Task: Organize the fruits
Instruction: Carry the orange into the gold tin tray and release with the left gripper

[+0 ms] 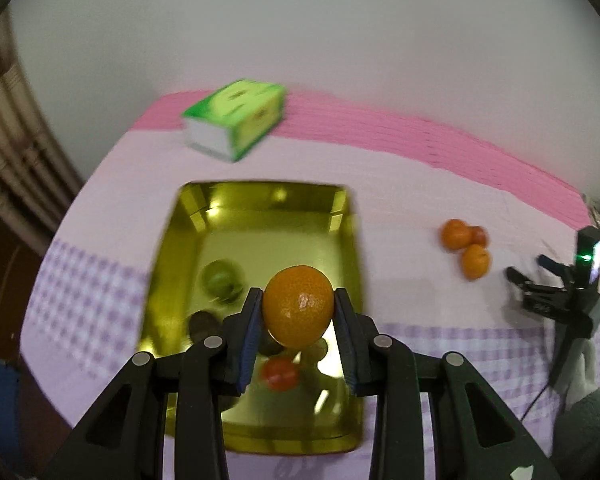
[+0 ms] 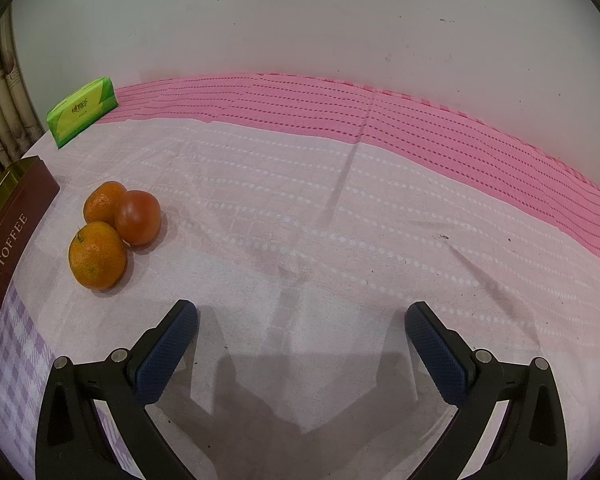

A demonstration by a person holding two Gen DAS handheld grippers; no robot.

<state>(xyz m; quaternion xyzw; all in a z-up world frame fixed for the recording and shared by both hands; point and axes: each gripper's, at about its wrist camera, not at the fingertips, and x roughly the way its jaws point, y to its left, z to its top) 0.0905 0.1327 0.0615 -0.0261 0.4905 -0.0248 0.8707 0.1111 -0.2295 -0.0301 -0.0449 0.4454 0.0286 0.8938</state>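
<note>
My left gripper (image 1: 298, 308) is shut on an orange (image 1: 298, 305) and holds it above the gold tin tray (image 1: 172, 248). In the tray lie a green fruit (image 1: 220, 280), a red fruit (image 1: 279, 373) and other dark fruits, blurred. Three fruits lie together on the cloth: two oranges (image 2: 97, 255) (image 2: 102, 202) and a red tomato (image 2: 138, 217); they also show in the left wrist view (image 1: 465, 246). My right gripper (image 2: 302, 320) is open and empty, low over the cloth, right of these fruits. It shows in the left wrist view (image 1: 540, 280).
A green tissue pack (image 1: 236, 118) lies at the back of the table, also in the right wrist view (image 2: 82, 111). The tin's brown "TOFFEE" side (image 2: 8, 256) is at the left edge. A pink and lilac cloth (image 2: 340, 208) covers the table; a wall is behind.
</note>
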